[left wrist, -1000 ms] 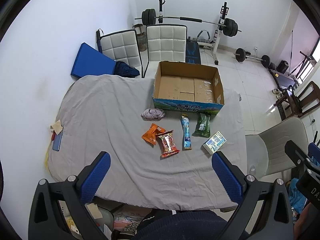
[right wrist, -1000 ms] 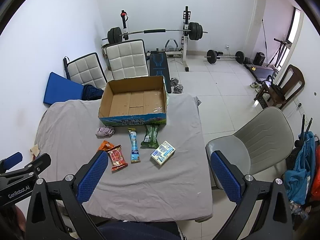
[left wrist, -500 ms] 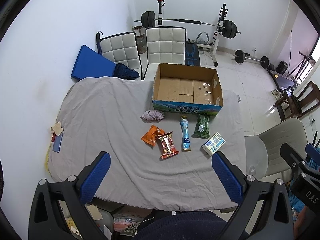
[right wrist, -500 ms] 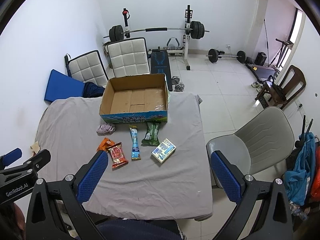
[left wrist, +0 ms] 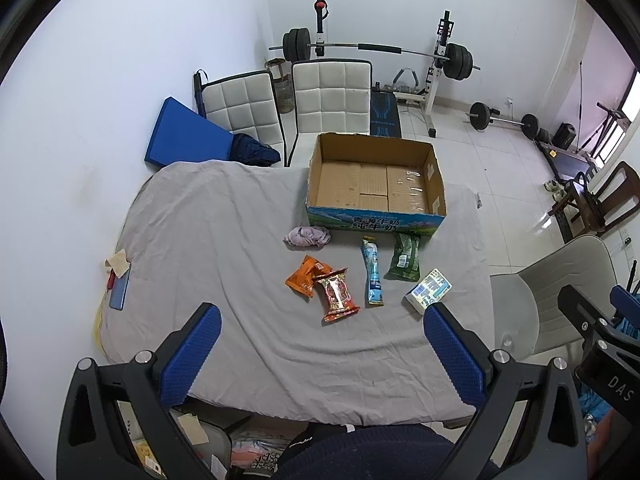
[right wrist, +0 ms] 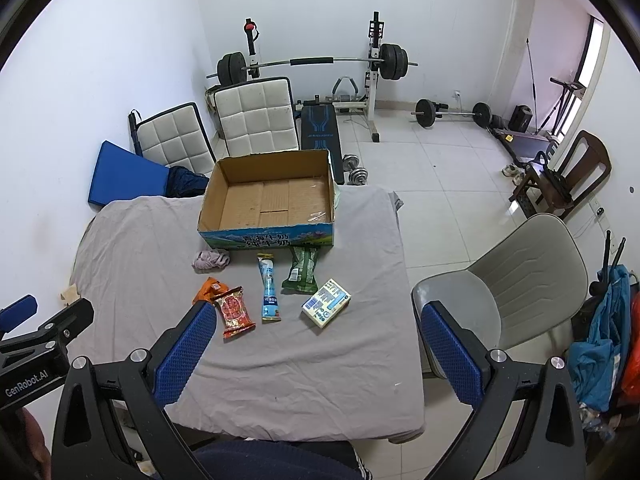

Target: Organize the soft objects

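An open, empty cardboard box (left wrist: 376,184) (right wrist: 272,200) stands at the far side of a table under a grey cloth (left wrist: 224,240) (right wrist: 320,360). In front of it lie a crumpled lilac cloth (left wrist: 307,236) (right wrist: 210,260), an orange packet (left wrist: 306,276) (right wrist: 209,289), a red snack packet (left wrist: 338,294) (right wrist: 234,311), a blue tube packet (left wrist: 373,272) (right wrist: 269,288), a green packet (left wrist: 405,257) (right wrist: 302,269) and a tissue pack (left wrist: 429,290) (right wrist: 326,302). My left gripper (left wrist: 322,354) and right gripper (right wrist: 316,354) are open and empty, held high above the table's near edge.
Two white padded chairs (left wrist: 304,104) and a blue mat (left wrist: 188,136) stand behind the table. A grey chair (right wrist: 520,276) is at the right. A phone and paper scrap (left wrist: 118,284) lie at the table's left edge. Weight bench and barbells (right wrist: 320,64) are at the back.
Both grippers have shifted slightly; the table and box sit a little lower in both views. Nothing on the table has moved.
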